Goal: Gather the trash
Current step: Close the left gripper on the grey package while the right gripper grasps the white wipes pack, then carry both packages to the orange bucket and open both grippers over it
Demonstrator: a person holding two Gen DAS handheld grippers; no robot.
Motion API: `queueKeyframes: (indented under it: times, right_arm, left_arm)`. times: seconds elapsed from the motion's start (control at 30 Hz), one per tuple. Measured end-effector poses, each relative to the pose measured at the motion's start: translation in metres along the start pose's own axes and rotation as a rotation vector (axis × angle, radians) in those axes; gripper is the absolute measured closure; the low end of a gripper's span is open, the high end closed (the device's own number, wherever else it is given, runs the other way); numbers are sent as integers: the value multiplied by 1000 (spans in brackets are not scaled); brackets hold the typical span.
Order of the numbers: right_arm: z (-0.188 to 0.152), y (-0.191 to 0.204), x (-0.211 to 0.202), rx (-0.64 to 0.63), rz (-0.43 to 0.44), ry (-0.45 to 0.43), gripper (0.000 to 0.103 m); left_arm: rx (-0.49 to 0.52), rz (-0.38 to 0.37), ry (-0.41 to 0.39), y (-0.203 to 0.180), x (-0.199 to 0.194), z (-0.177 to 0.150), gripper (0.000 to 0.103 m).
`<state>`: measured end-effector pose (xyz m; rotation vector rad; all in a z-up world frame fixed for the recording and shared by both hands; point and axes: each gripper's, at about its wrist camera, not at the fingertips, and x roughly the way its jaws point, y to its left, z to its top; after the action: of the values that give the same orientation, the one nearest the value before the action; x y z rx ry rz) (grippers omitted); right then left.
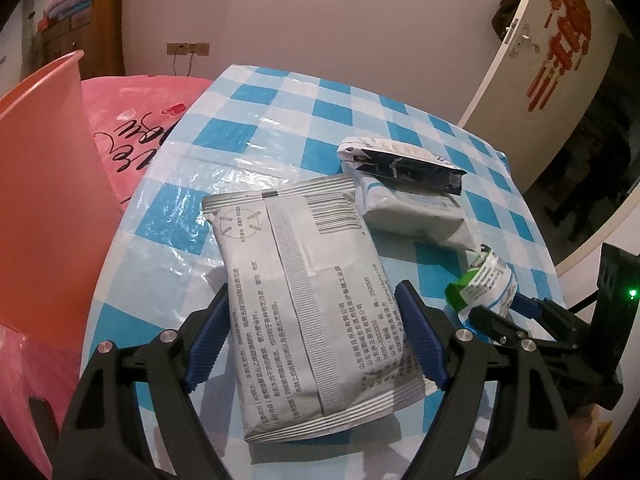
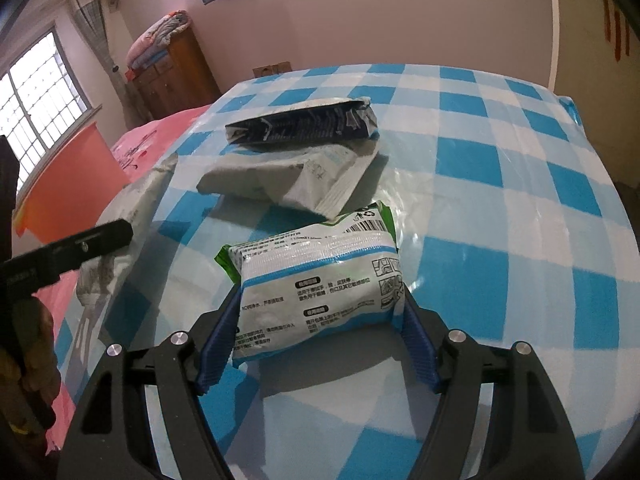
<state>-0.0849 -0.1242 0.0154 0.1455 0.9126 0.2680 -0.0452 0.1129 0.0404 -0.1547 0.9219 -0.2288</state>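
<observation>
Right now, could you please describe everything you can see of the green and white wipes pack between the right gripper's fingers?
The green and white wipes pack is a soft, glossy plastic pouch, plump and slightly crumpled, with blue bands, printed text, a barcode and green end flaps. It lies lengthwise across the right gripper, whose blue pads press both its ends. It appears lifted just above the checked tablecloth, casting a shadow below.
</observation>
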Motion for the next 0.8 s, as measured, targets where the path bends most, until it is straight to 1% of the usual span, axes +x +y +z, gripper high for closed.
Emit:
queueKeyframes:
  times: [0.2, 0.4, 0.67, 0.8]
  right_arm:
    - [-13, -4, -16, 41, 18, -8, 30]
    - [-15, 0, -31, 58, 25, -23, 30]
    - [1, 19, -46, 59, 82, -46, 30]
    - [17, 35, -54, 36, 105, -67, 30]
  left_arm:
    - [20, -11, -18, -2, -12, -4, 22]
    - [31, -29, -43, -3, -26, -4, 22]
    - [38, -52, -111, 2, -58, 7, 22]
    - [32, -51, -154, 10, -76, 15, 22]
